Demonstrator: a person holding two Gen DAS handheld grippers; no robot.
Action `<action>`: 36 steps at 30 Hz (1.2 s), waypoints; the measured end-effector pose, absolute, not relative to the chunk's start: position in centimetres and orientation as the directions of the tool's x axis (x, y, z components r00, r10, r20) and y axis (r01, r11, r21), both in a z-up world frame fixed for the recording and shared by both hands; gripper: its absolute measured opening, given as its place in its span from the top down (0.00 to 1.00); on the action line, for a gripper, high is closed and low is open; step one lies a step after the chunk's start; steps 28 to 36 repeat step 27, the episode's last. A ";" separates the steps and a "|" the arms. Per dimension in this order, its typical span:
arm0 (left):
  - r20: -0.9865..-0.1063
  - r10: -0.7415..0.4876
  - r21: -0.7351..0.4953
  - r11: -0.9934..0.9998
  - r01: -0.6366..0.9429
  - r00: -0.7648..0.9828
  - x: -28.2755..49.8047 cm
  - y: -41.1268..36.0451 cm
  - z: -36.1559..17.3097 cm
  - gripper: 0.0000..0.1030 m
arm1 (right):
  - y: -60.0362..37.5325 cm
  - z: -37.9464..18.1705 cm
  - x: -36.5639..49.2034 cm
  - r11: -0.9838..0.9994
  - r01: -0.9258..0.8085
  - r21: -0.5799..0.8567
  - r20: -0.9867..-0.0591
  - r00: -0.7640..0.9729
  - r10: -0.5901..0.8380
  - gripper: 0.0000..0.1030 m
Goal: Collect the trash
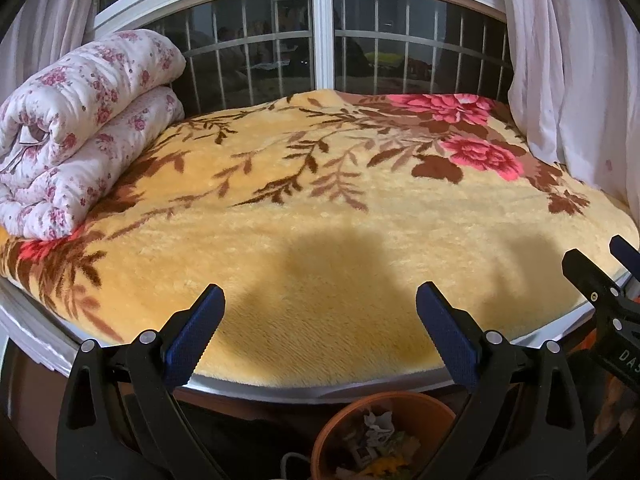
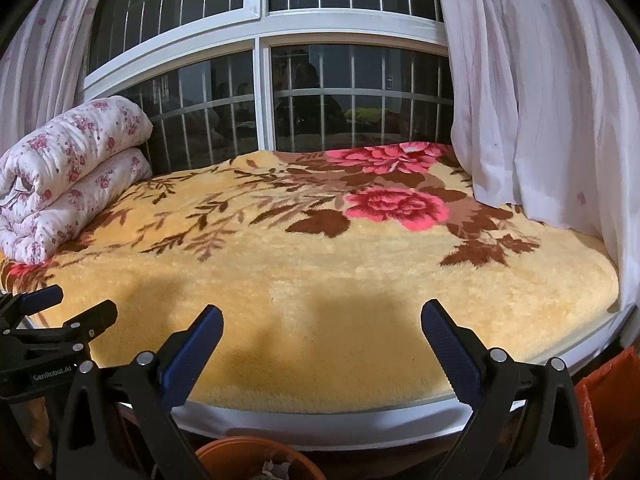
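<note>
An orange-brown bin stands on the floor below the bed's front edge, with crumpled paper and wrappers inside; its rim also shows in the right wrist view. My left gripper is open and empty, held over the front of the yellow flowered blanket, above the bin. My right gripper is open and empty, beside the left one over the same blanket. Each gripper shows at the edge of the other's view. I see no trash on the blanket.
A folded floral quilt lies at the bed's left end. A barred window runs behind the bed, with white curtains on both sides. An orange bag sits at the lower right.
</note>
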State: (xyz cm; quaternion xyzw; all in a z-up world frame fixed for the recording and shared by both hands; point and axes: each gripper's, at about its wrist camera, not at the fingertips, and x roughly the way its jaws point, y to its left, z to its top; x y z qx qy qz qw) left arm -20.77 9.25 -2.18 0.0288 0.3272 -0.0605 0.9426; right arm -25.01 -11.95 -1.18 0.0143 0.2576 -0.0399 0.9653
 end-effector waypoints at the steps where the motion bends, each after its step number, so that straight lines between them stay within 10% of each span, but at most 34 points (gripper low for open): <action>1: -0.620 -0.096 0.016 0.991 0.134 0.778 -20.8 9.2 -2.2 0.09 | -12.0 -1.2 -25.0 0.996 0.085 0.007 -0.499 0.864 -0.070 0.05; 36: -0.616 -0.094 -0.010 0.994 0.111 0.782 -20.9 9.5 -2.4 0.09 | -12.2 -1.8 -24.9 0.995 0.099 0.018 -0.519 0.851 -0.076 0.05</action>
